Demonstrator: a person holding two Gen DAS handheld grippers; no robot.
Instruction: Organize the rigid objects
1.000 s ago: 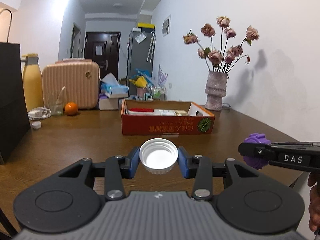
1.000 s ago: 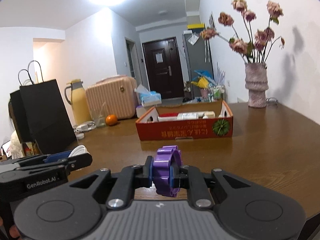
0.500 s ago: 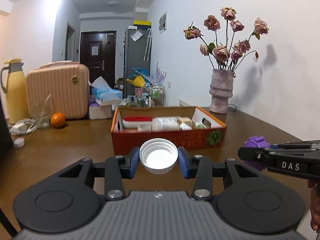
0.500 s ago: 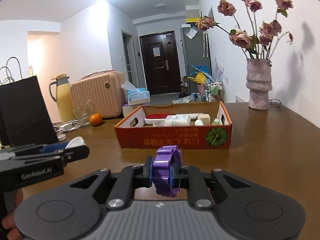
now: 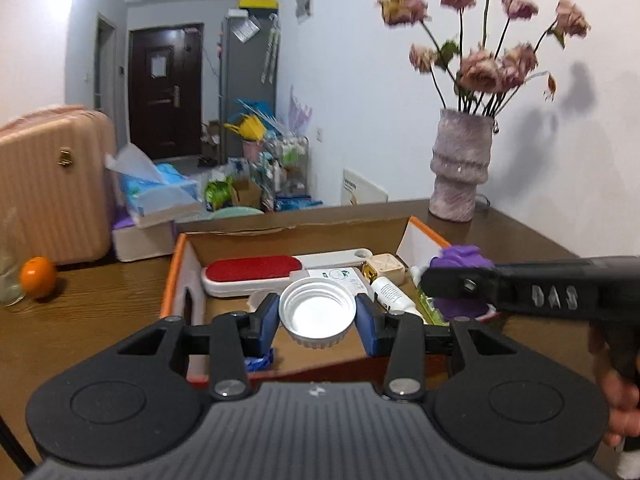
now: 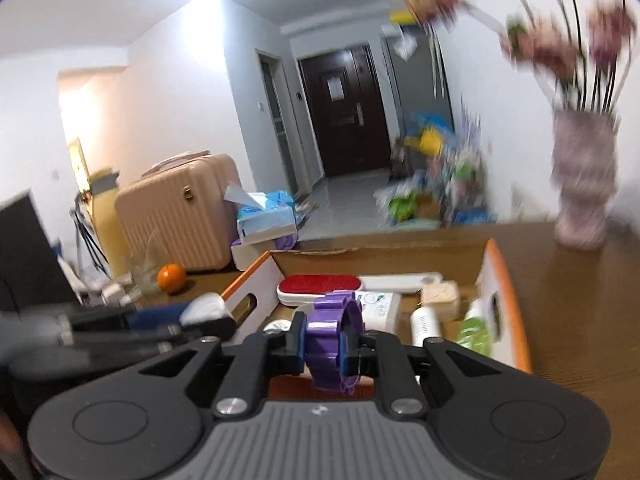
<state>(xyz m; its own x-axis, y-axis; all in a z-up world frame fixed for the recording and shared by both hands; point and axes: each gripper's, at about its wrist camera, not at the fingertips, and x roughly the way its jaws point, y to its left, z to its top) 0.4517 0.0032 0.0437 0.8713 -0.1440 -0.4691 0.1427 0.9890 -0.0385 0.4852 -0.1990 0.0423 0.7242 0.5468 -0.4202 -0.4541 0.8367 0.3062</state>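
Note:
My left gripper (image 5: 317,320) is shut on a white screw cap (image 5: 317,314), open side facing me, held above the near part of an orange cardboard box (image 5: 173,276). My right gripper (image 6: 334,346) is shut on a purple toothed ring (image 6: 334,344) and hovers over the same box (image 6: 506,292). In the left wrist view the right gripper (image 5: 460,286) comes in from the right with the purple ring (image 5: 462,258) over the box's right side. In the right wrist view the left gripper (image 6: 208,316) is at the left with the cap (image 6: 206,308).
The box holds a red lint brush (image 5: 252,274), a white tube (image 5: 390,292), a cream block (image 5: 386,264) and other small items. A vase of dried roses (image 5: 460,172) stands behind it. A pink suitcase (image 5: 52,196), an orange (image 5: 38,278) and tissue boxes (image 5: 160,196) lie left.
Both grippers have moved forward from in front of the box to above it, each still holding its object. The right wrist view is now blurred by motion.

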